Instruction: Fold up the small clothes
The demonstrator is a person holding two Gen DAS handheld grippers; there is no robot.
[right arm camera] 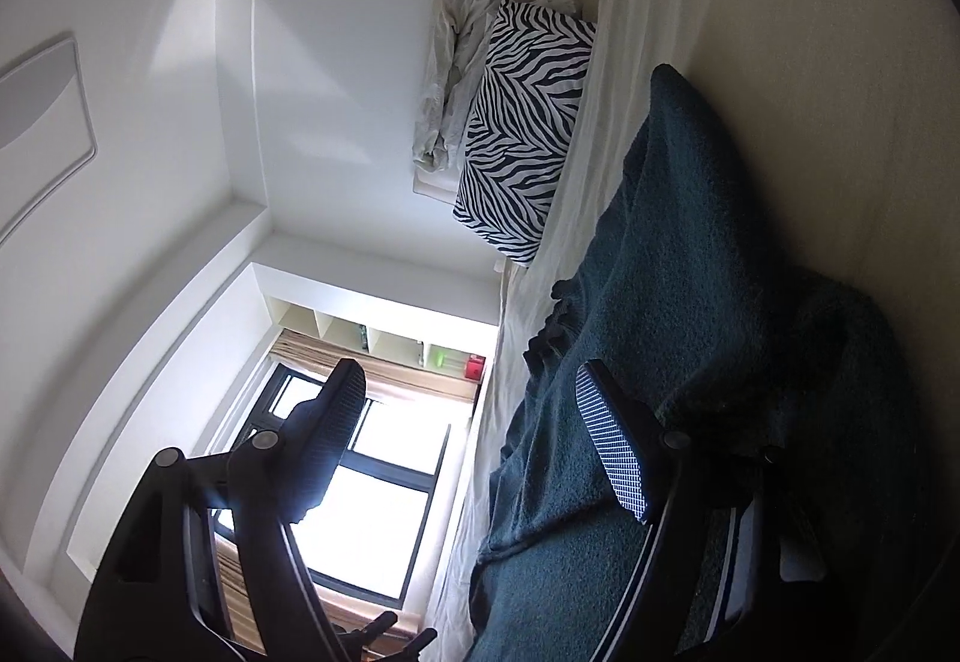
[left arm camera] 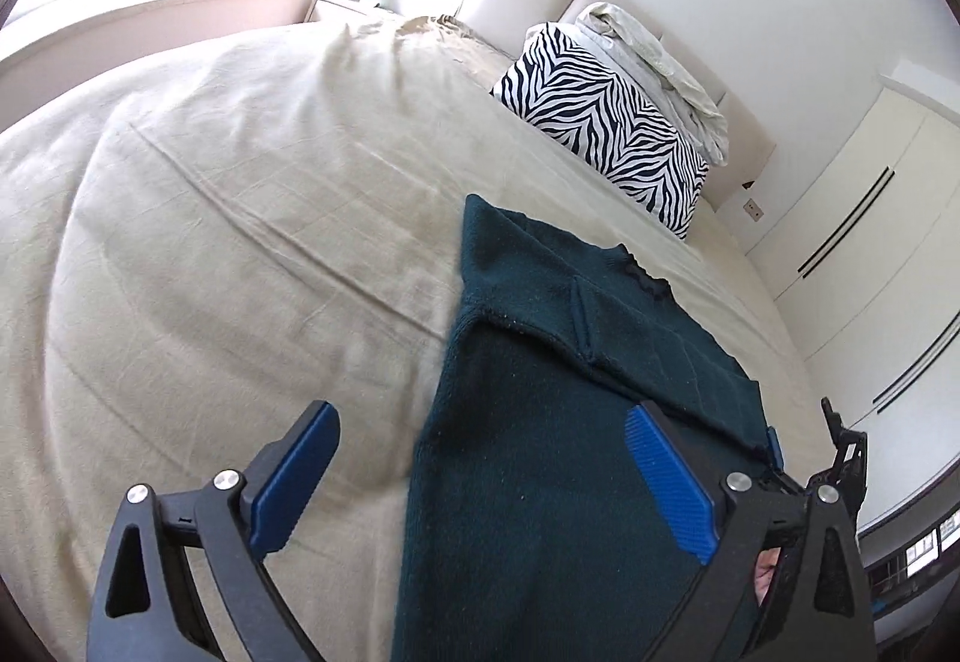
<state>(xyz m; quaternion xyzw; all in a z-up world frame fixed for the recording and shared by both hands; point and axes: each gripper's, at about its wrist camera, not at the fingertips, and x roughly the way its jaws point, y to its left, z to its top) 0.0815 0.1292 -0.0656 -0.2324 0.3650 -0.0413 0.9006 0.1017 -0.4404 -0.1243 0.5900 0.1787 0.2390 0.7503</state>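
Hovering over the bed [left arm camera: 210, 218], the left claw [left arm camera: 480, 482] has its blue pads spread wide, and nothing sits between them but air. Under it lies the dark green sweater [left arm camera: 540, 452], flat on the beige cover, partly folded already: one side panel appears turned in over the body, with its edge running diagonally across the cloth. The sweater's long axis runs straight away from this claw, hem end nearest, frilled neckline [left arm camera: 645, 275] farthest, pointing toward the zebra pillow [left arm camera: 606, 122] at the headboard.

Over to the right wrist view, rolled on its side: the right claw [right arm camera: 474, 446] is also parted, gripping nothing, one pad against the window, the other over the sweater [right arm camera: 690, 272]. It looks level along the bed's edge, the garment off to one side of it and running lengthwise ahead.

So the read: both claws are free, the left one squarely above the near end, the right at the sweater's far flank. My judgement is that the next fold goes end to end along that long axis, and the hem lies closest to the left claw, just below its tips.
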